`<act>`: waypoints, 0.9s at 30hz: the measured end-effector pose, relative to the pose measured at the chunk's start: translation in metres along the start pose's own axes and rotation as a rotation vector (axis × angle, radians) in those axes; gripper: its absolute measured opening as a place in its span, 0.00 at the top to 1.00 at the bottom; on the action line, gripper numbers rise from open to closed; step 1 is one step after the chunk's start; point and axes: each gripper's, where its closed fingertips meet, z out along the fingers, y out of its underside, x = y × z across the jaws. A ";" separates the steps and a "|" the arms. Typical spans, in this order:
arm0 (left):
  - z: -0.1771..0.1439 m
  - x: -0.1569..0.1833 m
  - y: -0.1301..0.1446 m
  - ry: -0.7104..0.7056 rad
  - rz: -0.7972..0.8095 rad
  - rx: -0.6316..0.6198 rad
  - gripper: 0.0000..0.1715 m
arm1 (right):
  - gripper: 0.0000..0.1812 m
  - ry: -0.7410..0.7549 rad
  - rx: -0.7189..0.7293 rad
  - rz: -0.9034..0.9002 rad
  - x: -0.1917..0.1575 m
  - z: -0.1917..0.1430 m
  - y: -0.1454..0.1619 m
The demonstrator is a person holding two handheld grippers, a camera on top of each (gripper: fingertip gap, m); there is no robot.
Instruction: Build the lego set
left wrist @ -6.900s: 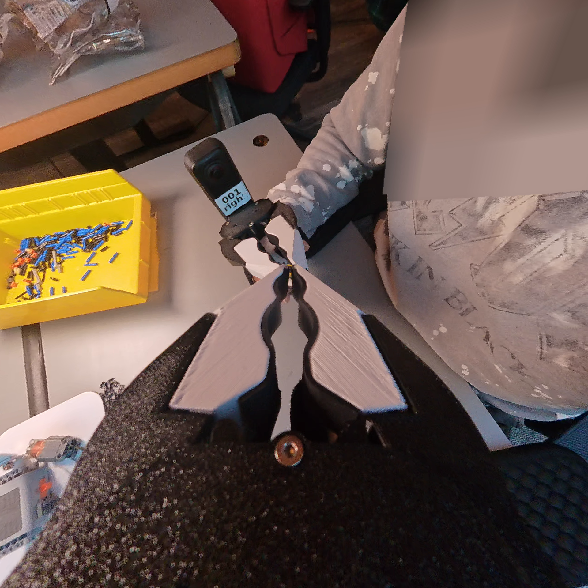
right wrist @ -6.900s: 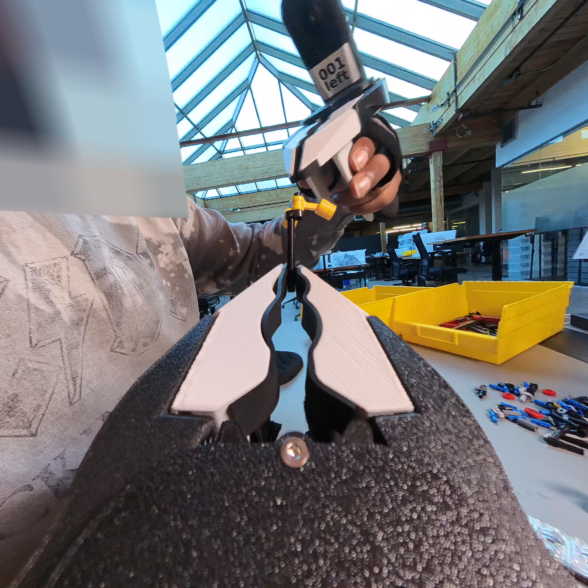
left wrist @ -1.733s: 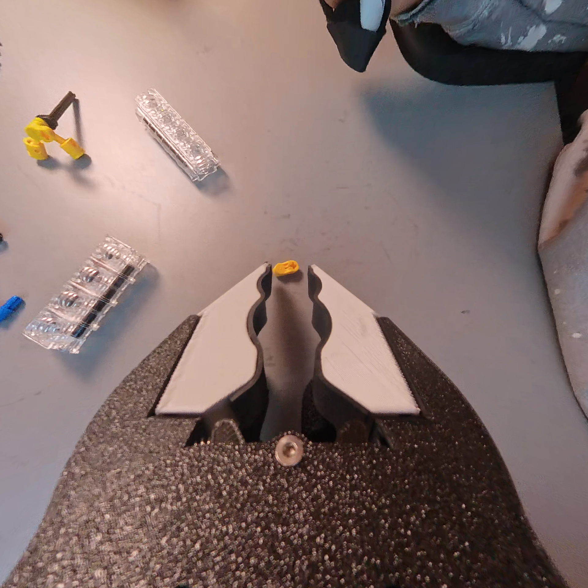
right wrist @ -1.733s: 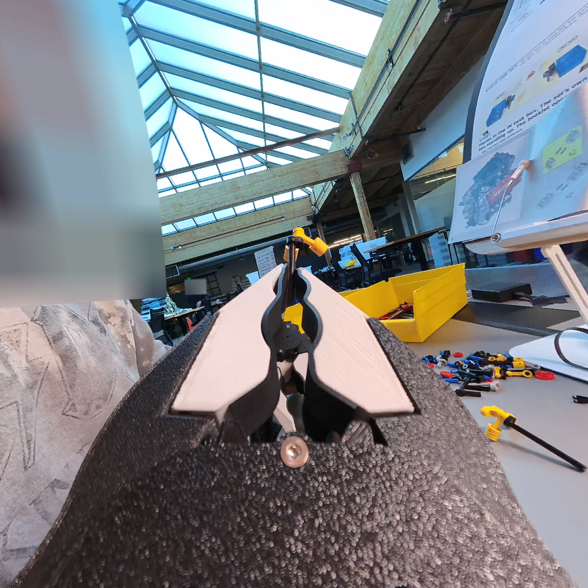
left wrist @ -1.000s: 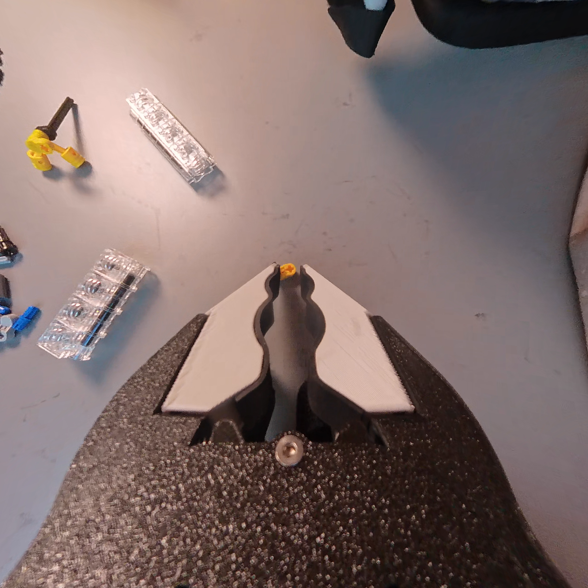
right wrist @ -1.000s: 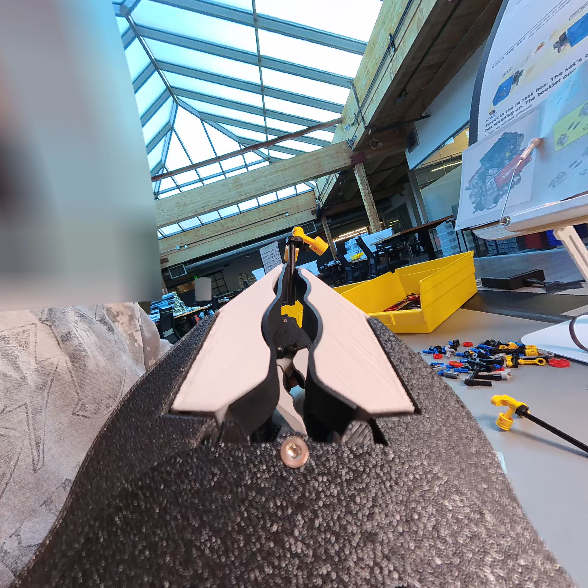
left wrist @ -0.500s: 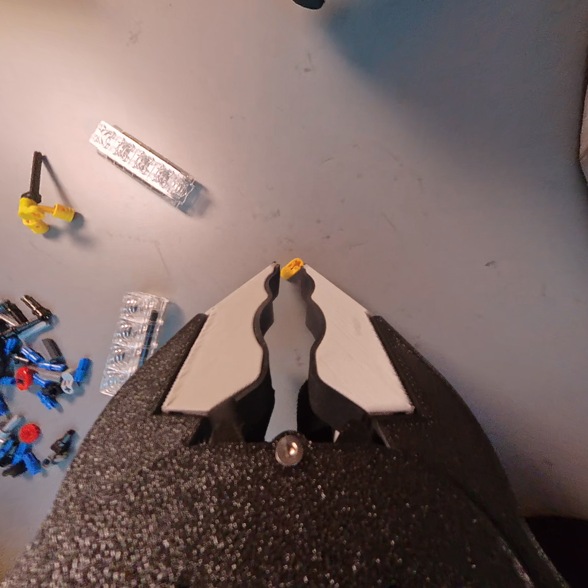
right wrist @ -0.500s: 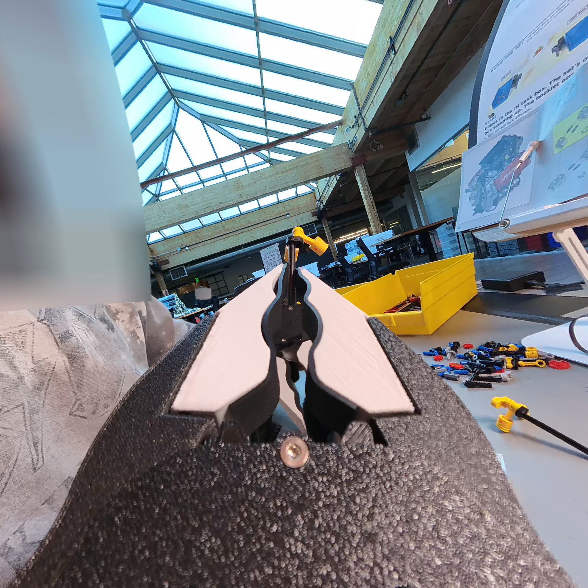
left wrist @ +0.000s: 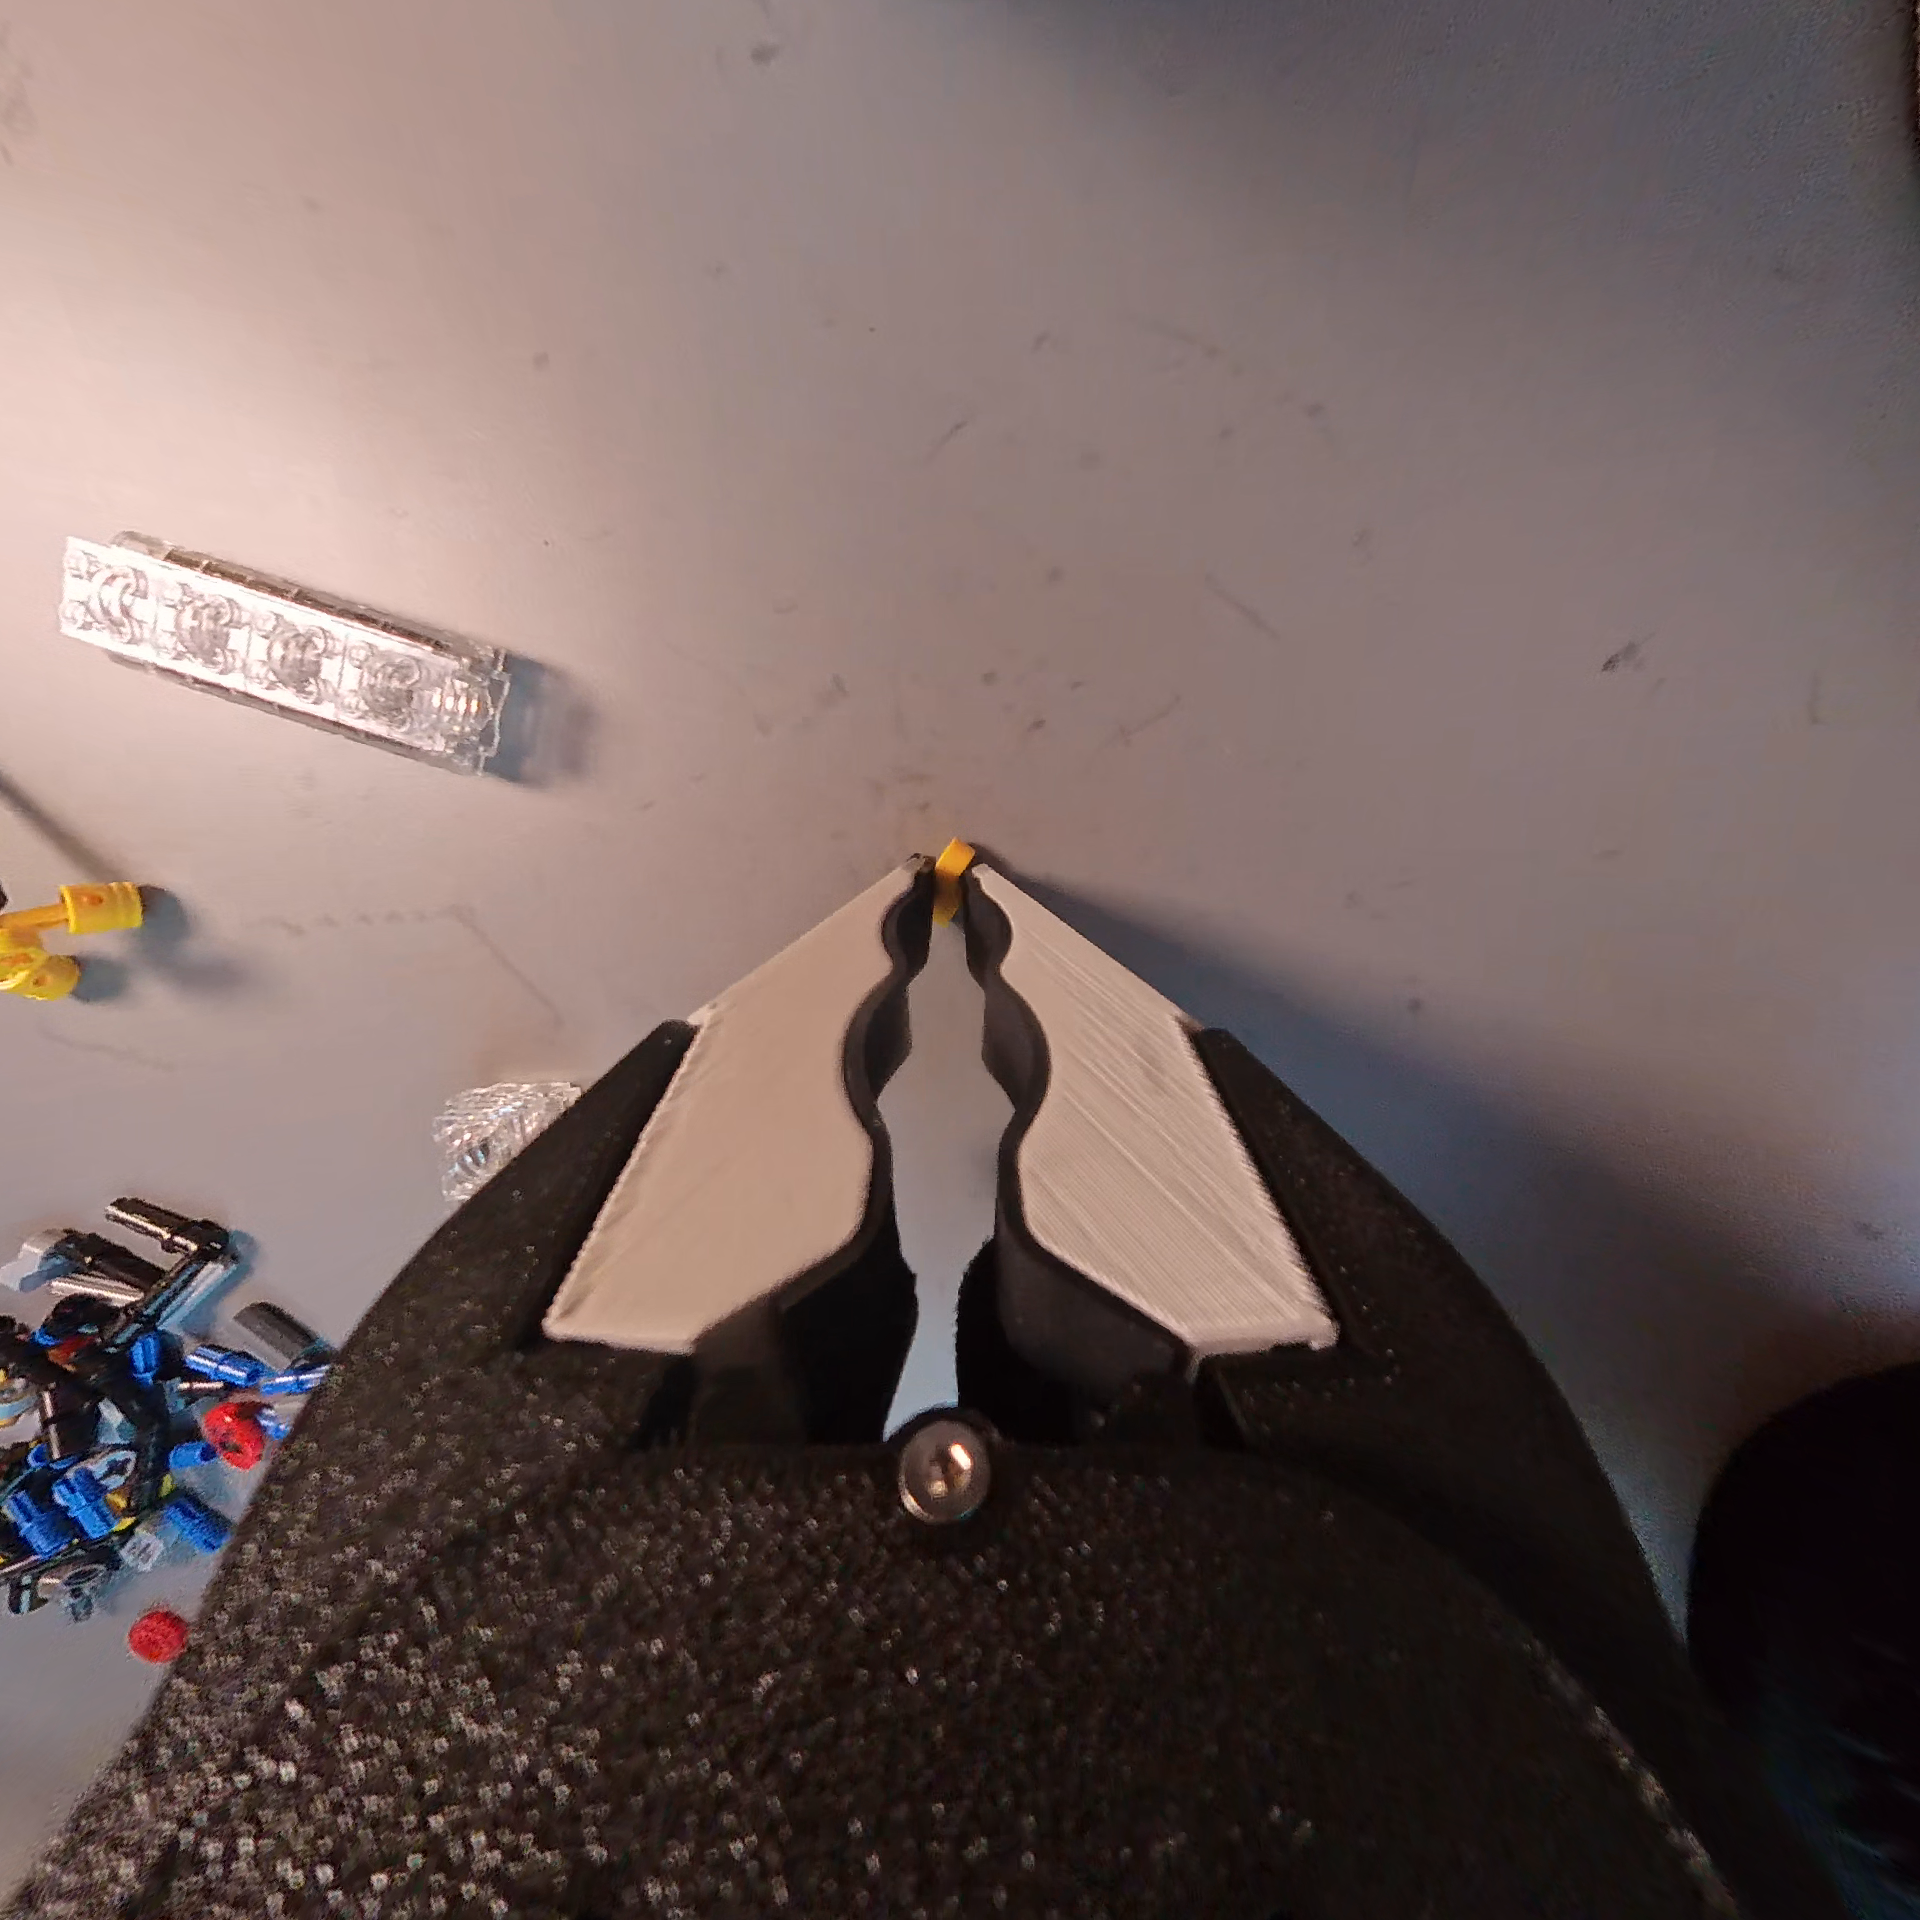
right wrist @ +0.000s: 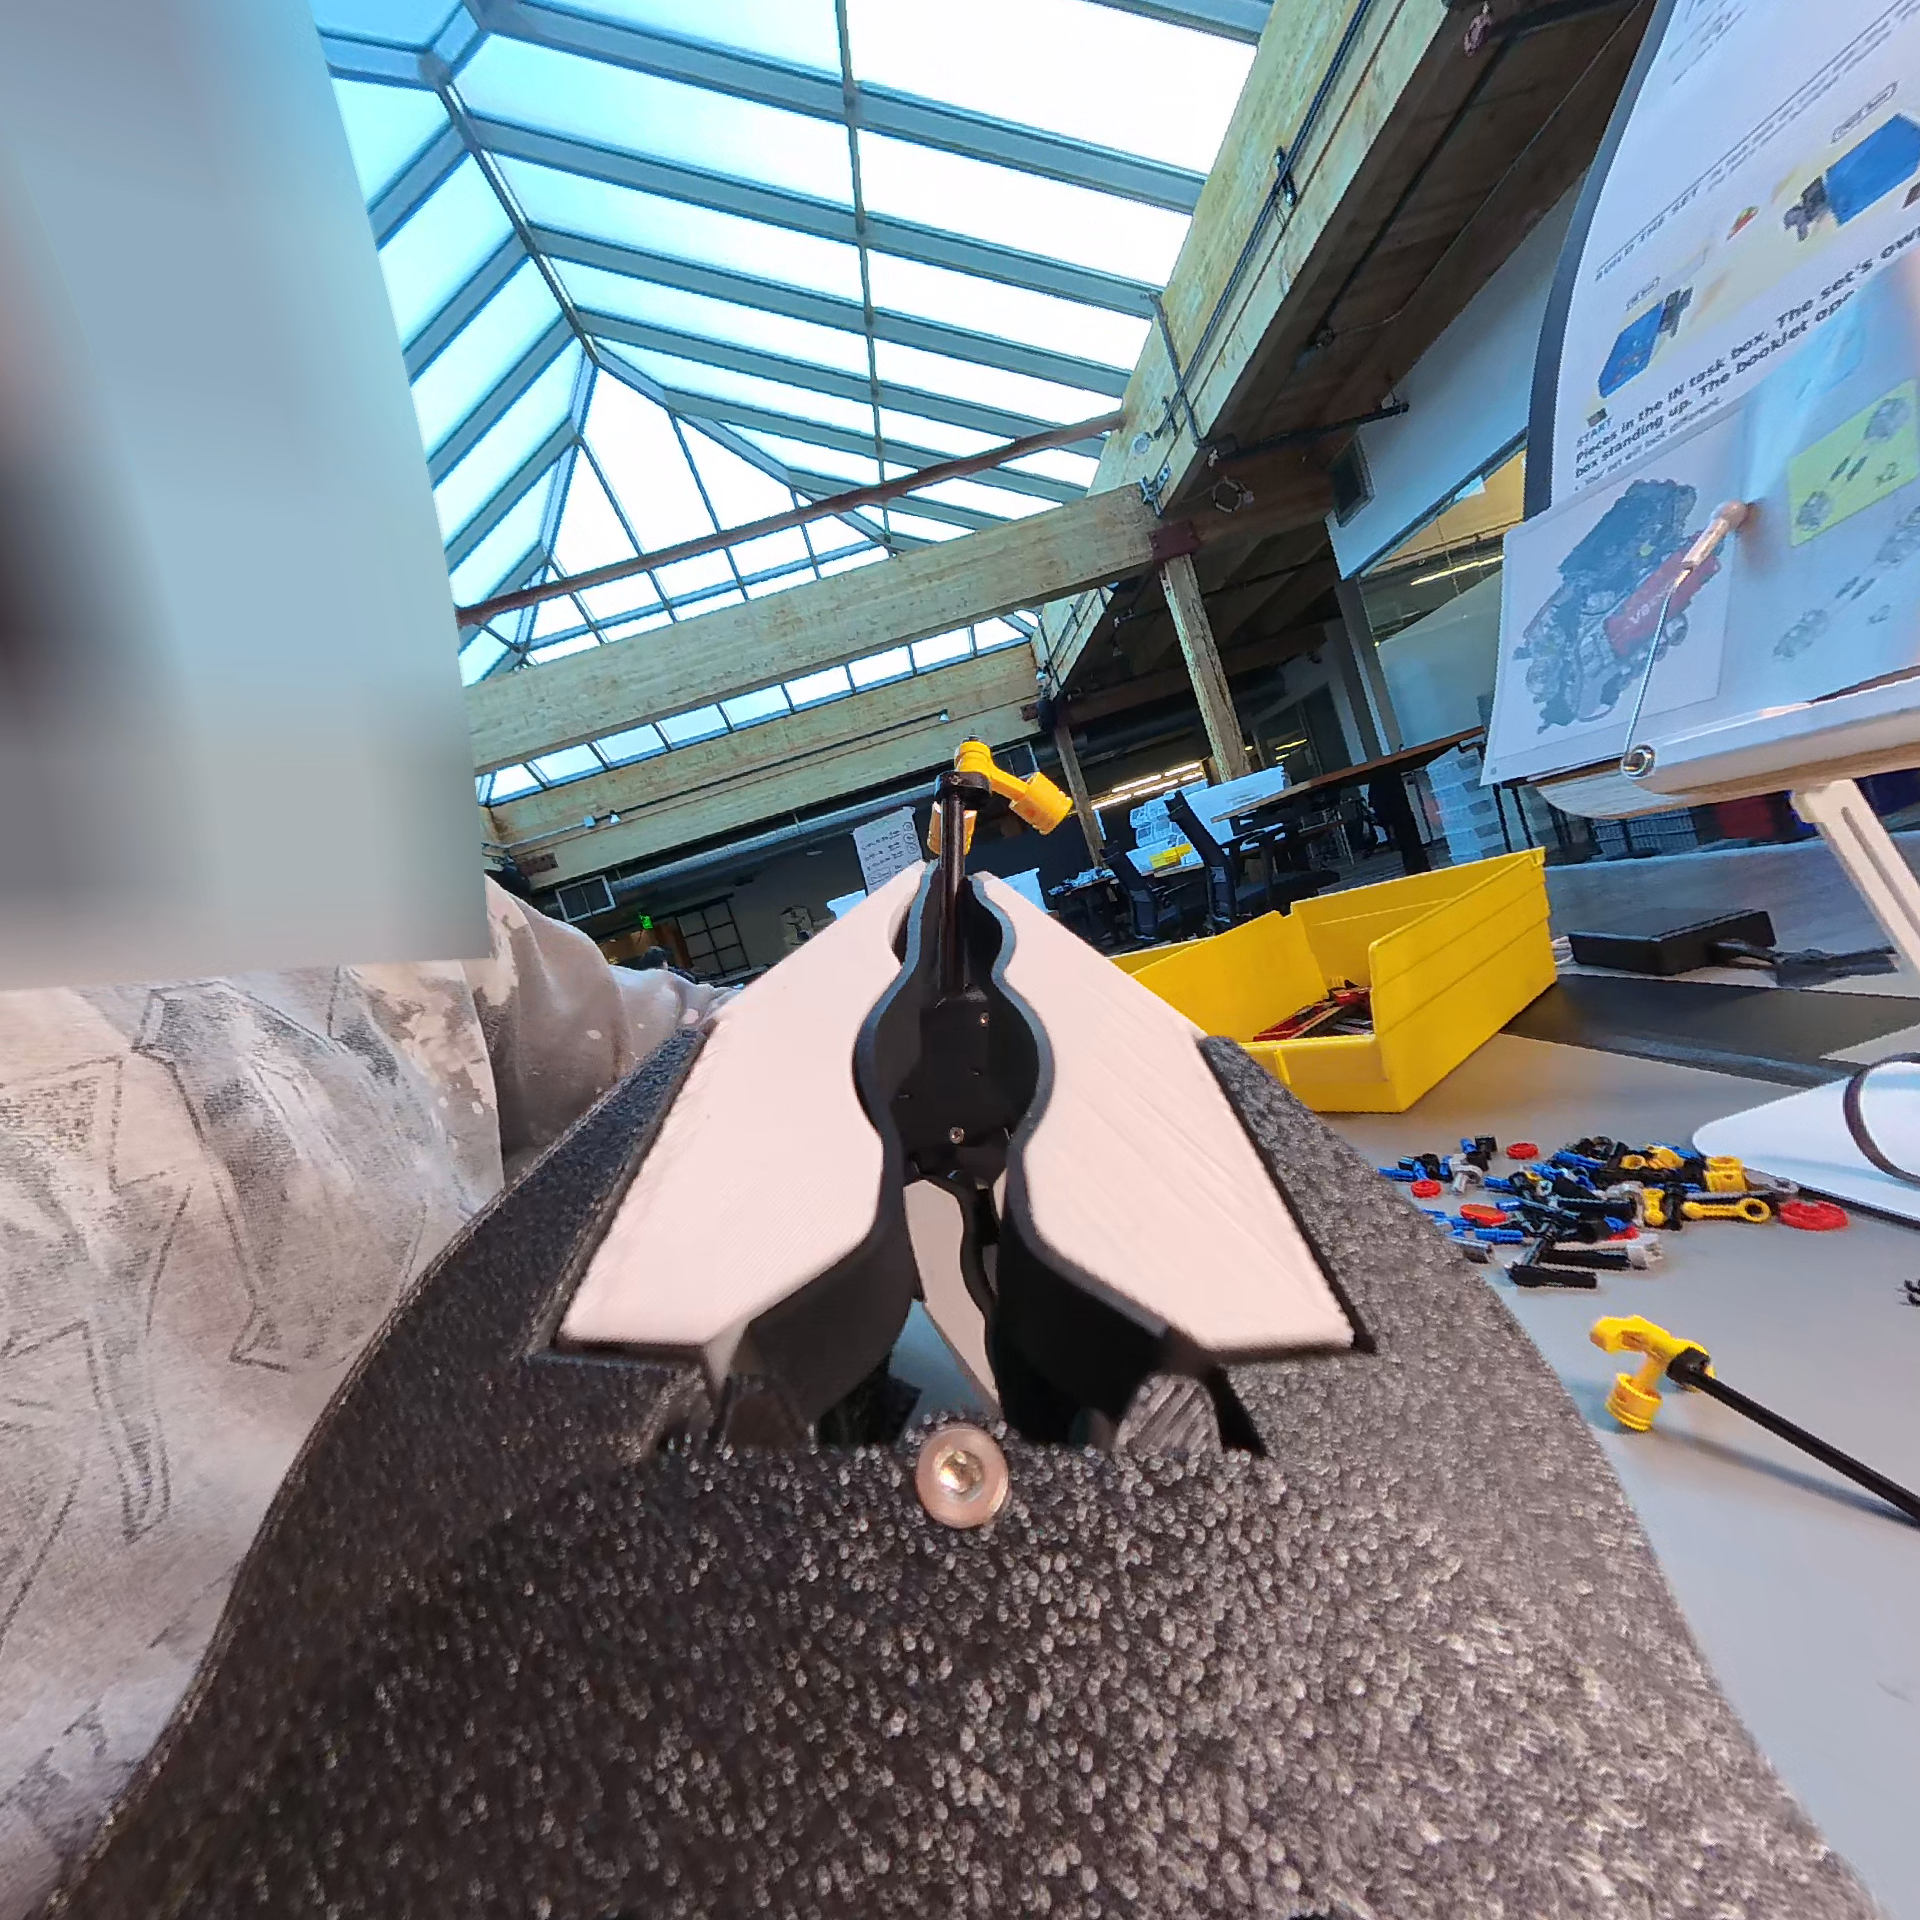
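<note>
My left gripper (left wrist: pixel 943 883) points down at the grey table (left wrist: pixel 1143 416) and is shut on a small yellow piece (left wrist: pixel 950 871) at its fingertips. My right gripper (right wrist: pixel 951 883) is raised above the table and is shut on a thin black axle (right wrist: pixel 948 862) that stands upright, with yellow connector pieces (right wrist: pixel 1003 795) on its top end. A second black axle with yellow connectors (right wrist: pixel 1652 1382) lies on the table to the right; its yellow end also shows at the left edge of the left wrist view (left wrist: pixel 62 935).
A clear plastic block (left wrist: pixel 281 655) lies on the table at the left, another clear piece (left wrist: pixel 488 1132) beside my left gripper. A pile of small blue, black and red parts (left wrist: pixel 114 1382) (right wrist: pixel 1600 1195). A yellow bin (right wrist: pixel 1392 997) and an instruction booklet on a stand (right wrist: pixel 1725 468) at the right. A person's grey sleeve (right wrist: pixel 208 1195). My right fingertips sit around 20 cm from my left ones. The clear plastic block (left wrist: pixel 281 655) is closer to my left gripper, around 11 cm from its tips; the right tips are 20 cm off.
My left gripper went from open around the small yellow piece on the table to shut on it, and has shifted over the table. My right gripper has held the black axle upright throughout.
</note>
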 end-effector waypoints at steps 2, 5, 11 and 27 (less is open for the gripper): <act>-0.001 -0.001 -0.002 -0.017 -0.019 0.047 0.97 | 0.99 -0.009 0.001 0.008 -0.001 0.000 0.000; -0.004 0.003 -0.004 -0.017 -0.071 0.109 0.97 | 0.99 -0.013 -0.003 0.015 -0.001 0.000 0.002; -0.001 0.010 -0.001 -0.093 -0.060 0.106 0.96 | 0.99 -0.014 -0.018 0.022 0.000 0.002 0.008; -0.009 0.021 -0.001 -0.127 -0.060 0.106 0.94 | 0.99 -0.013 -0.033 0.008 -0.002 0.004 0.009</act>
